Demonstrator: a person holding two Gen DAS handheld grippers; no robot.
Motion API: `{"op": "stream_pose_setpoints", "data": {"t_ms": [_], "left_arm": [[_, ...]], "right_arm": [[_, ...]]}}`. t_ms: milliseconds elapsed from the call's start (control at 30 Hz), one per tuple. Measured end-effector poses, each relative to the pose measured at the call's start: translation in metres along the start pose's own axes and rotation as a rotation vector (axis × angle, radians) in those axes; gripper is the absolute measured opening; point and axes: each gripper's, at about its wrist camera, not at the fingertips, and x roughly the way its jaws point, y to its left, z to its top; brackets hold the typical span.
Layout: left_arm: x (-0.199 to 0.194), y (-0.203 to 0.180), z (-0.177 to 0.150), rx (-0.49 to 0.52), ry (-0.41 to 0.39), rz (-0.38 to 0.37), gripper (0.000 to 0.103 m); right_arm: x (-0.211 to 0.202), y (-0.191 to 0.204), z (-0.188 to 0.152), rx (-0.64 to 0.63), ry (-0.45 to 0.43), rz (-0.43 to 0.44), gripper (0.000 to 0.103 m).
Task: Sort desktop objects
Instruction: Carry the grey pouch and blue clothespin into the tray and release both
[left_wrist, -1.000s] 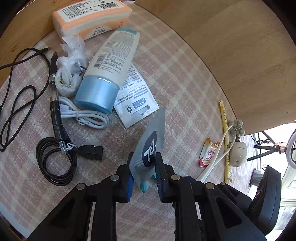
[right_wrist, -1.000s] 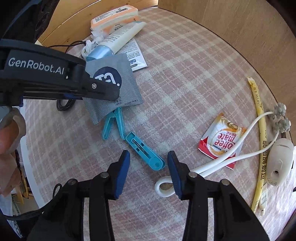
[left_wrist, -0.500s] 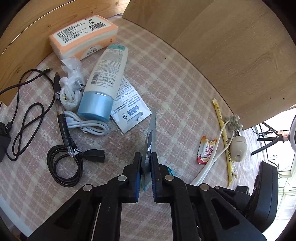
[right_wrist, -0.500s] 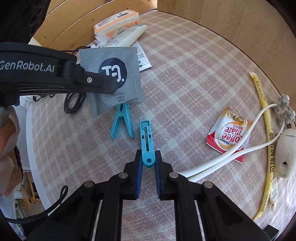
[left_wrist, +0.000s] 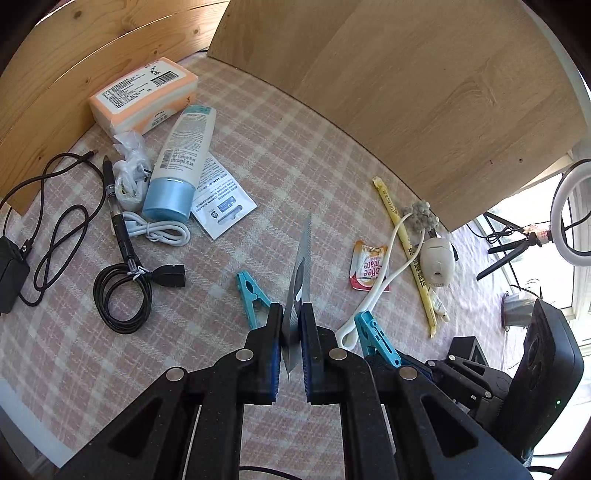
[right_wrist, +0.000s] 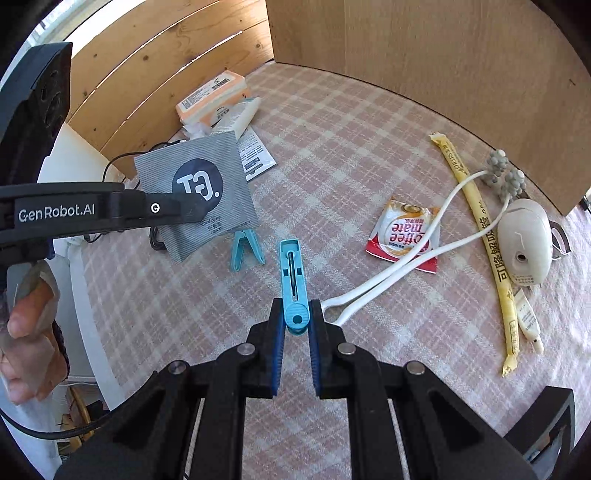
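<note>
- The left tongs (left_wrist: 291, 328) are pressed onto a grey sachet (right_wrist: 201, 194), pinching its lower edge so it stands edge-on above the surface (left_wrist: 258, 122); the right tongs (right_wrist: 295, 321) pinch the round end of a blue clothes peg (right_wrist: 292, 280), which points away from them, clear of the cloth.
- A second blue peg (right_wrist: 245, 247) lies on the surface just beyond, near the held sachet.
- Judging the step: both items look lifted for carrying — keep each grip firm, since the sachet is thin and could slip or swing, and the peg is held only by its end and may pivot.
- Carry them apart so sachet and peg do not collide.
- No container, tray or bin is visible in either view; the tissue pack (left_wrist: 144, 98), lotion tube (left_wrist: 177, 166), cables and coffee-creamer packet (right_wrist: 406, 236) all lie loose on the surface.
</note>
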Motion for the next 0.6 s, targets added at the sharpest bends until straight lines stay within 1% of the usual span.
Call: {"op": "stream_pose_setpoints", "data": {"t_ms": [167, 200, 233, 267, 300, 433, 500, 600], "left_arm": [[-0.017, -0.035, -0.027, 0.125, -0.017, 0.032, 0.008], [-0.021, -0.043, -0.033, 0.155, -0.020, 0.039, 0.008], [-0.024, -0.050, -0.039, 0.186, -0.024, 0.049, 0.008], [-0.027, -0.057, -0.046, 0.216, -0.029, 0.056, 0.008], [-0.029, -0.065, -0.053, 0.244, -0.029, 0.058, 0.008], [-0.037, -0.094, -0.081, 0.352, -0.025, 0.056, 0.008], [-0.039, -0.108, -0.094, 0.402, -0.022, 0.051, 0.008], [-0.043, -0.130, -0.113, 0.469, -0.012, 0.034, 0.008]], "right_arm": [[-0.042, -0.012, -0.019, 0.075, -0.049, -0.004, 0.012], [-0.048, -0.003, -0.029, 0.088, -0.061, -0.011, 0.012], [-0.057, -0.005, -0.034, 0.098, -0.073, -0.016, 0.012], [-0.062, -0.003, -0.036, 0.110, -0.084, -0.024, 0.012], [-0.058, -0.003, -0.040, 0.120, -0.092, -0.031, 0.012], [-0.085, -0.012, -0.064, 0.169, -0.129, -0.062, 0.012], [-0.090, -0.017, -0.068, 0.198, -0.144, -0.074, 0.012], [-0.108, -0.026, -0.086, 0.241, -0.170, -0.092, 0.012]]}}
